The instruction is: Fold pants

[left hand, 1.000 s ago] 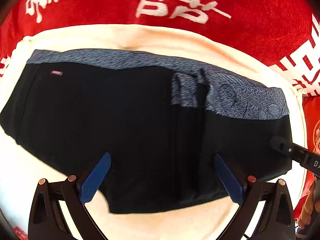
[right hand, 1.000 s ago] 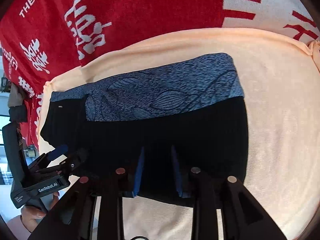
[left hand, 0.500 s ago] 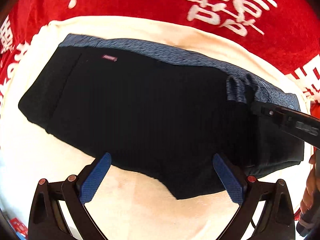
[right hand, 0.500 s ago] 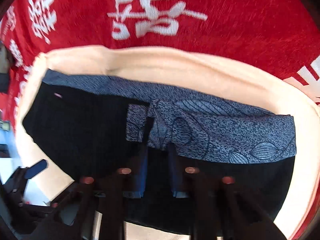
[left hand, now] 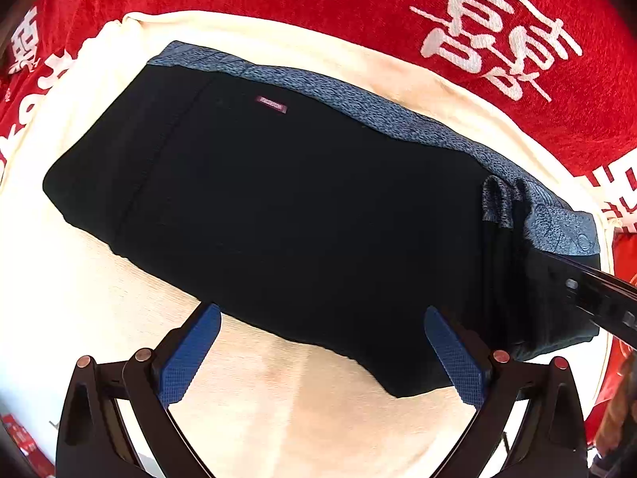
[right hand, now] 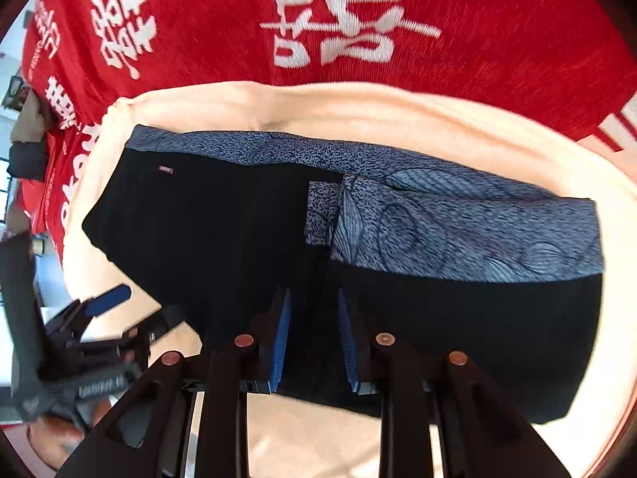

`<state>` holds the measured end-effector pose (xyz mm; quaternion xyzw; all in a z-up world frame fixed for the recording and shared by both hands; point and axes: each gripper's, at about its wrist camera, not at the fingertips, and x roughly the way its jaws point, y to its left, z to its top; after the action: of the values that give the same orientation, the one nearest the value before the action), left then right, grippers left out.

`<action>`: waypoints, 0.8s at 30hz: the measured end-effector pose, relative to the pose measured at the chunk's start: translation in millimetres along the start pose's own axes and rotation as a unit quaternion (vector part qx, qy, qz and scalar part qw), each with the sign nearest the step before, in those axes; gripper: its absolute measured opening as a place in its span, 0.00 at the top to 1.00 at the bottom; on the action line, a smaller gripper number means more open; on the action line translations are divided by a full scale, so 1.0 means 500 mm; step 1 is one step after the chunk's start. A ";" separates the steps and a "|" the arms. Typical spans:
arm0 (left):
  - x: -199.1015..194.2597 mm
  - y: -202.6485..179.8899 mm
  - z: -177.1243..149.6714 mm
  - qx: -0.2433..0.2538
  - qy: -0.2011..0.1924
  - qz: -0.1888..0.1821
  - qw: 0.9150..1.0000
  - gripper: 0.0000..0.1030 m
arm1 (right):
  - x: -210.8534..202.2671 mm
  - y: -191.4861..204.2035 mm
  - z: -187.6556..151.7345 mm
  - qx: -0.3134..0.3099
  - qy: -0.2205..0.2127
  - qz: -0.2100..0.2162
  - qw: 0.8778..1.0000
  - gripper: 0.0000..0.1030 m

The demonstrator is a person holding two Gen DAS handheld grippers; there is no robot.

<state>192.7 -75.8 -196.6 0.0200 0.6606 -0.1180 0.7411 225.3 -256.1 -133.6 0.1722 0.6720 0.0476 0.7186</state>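
Note:
Black pants (left hand: 302, 215) with a blue-grey patterned waistband (left hand: 358, 107) lie folded on a cream towel (left hand: 59, 279). My left gripper (left hand: 318, 346) is open and empty, hovering over the pants' near edge. In the right wrist view the pants (right hand: 207, 239) lie the same way, with a folded-over patterned band (right hand: 458, 235). My right gripper (right hand: 314, 334) has its blue pads close together on a fold of black fabric at the pants' near edge. The right gripper's arm (left hand: 593, 298) enters the left wrist view from the right, over the pants' right end.
A red cloth with white characters (left hand: 497, 40) covers the surface beyond the towel; it also shows in the right wrist view (right hand: 338, 24). The left gripper (right hand: 107, 298) shows at the left of the right wrist view. Bare towel (left hand: 318, 418) lies in front of the pants.
The left gripper has pulled back and to the left, still open. The right gripper has stayed shut on the pants' fold and carried it leftward over the pants.

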 end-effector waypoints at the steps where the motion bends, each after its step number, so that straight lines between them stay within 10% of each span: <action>1: 0.000 0.006 0.001 -0.001 0.000 0.001 1.000 0.00 | -0.005 -0.004 -0.005 0.002 -0.001 -0.001 1.000 0.73; 12: 0.015 0.015 0.039 -0.008 -0.002 0.004 1.000 0.00 | 0.037 0.017 -0.053 0.004 0.027 -0.030 0.999 0.43; 24: 0.014 0.067 0.037 -0.019 0.002 0.005 1.000 0.00 | 0.039 0.035 -0.061 -0.005 0.034 -0.056 0.998 0.42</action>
<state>218.4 -47.9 -205.4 0.0091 0.6638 -0.1020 0.7409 199.8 -228.4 -147.7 0.1290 0.7042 0.0158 0.6980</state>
